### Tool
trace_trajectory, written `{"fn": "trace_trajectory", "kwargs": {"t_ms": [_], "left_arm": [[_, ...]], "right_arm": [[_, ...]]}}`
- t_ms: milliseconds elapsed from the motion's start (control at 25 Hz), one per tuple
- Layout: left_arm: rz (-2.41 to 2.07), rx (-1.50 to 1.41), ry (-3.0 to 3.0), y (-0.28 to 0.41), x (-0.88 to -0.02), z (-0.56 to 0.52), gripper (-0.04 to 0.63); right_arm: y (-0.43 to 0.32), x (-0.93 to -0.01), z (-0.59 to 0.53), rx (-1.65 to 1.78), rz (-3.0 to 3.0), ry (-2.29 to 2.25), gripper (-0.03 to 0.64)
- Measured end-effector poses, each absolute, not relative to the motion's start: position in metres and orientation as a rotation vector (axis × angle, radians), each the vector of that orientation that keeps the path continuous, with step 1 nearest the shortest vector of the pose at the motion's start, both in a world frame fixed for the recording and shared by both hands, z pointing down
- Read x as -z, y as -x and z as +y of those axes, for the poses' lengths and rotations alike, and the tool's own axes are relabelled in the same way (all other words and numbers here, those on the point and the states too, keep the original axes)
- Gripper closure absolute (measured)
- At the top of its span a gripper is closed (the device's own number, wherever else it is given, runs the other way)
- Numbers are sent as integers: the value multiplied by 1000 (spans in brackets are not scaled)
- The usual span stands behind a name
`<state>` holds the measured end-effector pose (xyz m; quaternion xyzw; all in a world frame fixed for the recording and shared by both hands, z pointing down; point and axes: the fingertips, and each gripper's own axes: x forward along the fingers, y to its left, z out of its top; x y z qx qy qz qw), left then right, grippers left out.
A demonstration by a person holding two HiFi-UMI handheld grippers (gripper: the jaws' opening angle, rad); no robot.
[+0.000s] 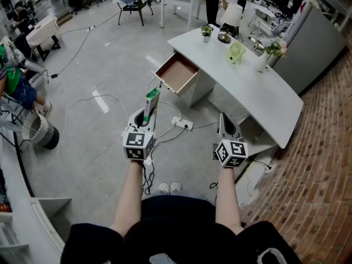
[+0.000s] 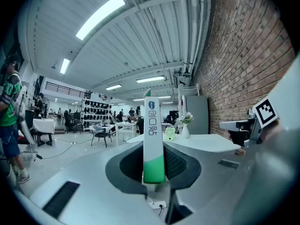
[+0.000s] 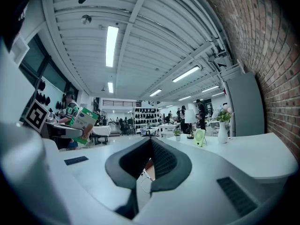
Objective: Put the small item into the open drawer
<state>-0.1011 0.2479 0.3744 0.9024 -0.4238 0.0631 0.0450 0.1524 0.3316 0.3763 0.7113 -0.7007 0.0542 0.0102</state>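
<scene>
A small white-and-green box (image 1: 151, 100) stands upright between the jaws of my left gripper (image 1: 147, 116), which is shut on its lower green end. In the left gripper view the box (image 2: 153, 139) rises straight up from the left gripper (image 2: 153, 149). The open drawer (image 1: 177, 73), brown inside, sticks out from the left end of a curved white desk (image 1: 258, 92), ahead of and above the box. My right gripper (image 1: 225, 126) hangs to the right, and its jaws meet at the tips with nothing between them (image 3: 151, 142). The box (image 3: 82, 122) shows at the left of the right gripper view.
On the desk stand a small plant (image 1: 207, 33), a green fan (image 1: 236, 52) and a vase of flowers (image 1: 263, 59). A power strip (image 1: 182, 124) and cables lie on the grey floor below the drawer. A bin (image 1: 43, 132) stands at the left, a brick floor (image 1: 319, 164) at the right.
</scene>
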Motion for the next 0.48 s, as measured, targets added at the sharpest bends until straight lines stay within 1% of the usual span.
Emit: {"fn": "trace_trajectory", "kwargs": {"t_ms": [480], "left_arm": [[-1292,-201,-2757,102,-376,242,514]], "right_arm": [[-150,-382,324,-190,-2205,-2221,618]]}}
